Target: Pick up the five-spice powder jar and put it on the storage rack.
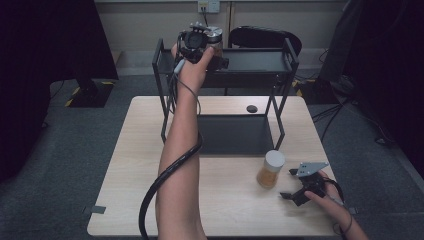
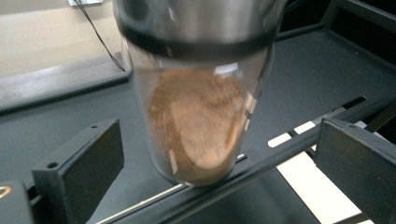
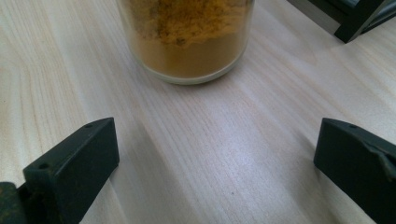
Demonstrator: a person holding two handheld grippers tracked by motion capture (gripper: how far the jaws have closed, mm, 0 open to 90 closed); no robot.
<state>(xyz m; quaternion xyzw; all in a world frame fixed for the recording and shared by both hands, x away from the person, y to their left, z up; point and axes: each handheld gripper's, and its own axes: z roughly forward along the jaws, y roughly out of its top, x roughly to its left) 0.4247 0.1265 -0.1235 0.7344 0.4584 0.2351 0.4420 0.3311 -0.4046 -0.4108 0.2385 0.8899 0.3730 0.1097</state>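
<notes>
A glass jar [image 2: 198, 126] of reddish-brown powder with a metal lid [image 1: 214, 33] stands on the top shelf [image 1: 260, 61] of a black rack, near its front edge. My left gripper [image 1: 217, 52] is raised to it with the jaws wide on either side of the jar; in the left gripper view the pads [image 2: 86, 163] stand clear of the glass. On the table, a white-lidded jar [image 1: 270, 169] of yellow-orange powder stands just ahead of my right gripper [image 1: 288, 184]. That gripper is open and low over the wood, with nothing between its fingers [image 3: 77, 163].
The black two-tier rack [image 1: 162, 90] stands at the far middle of the light wooden table [image 1: 135, 175]. A small dark round thing [image 1: 252, 108] lies on the table under the rack. A dark chair [image 1: 265, 36] sits behind the rack. A cable [image 1: 165, 180] trails along the left forearm.
</notes>
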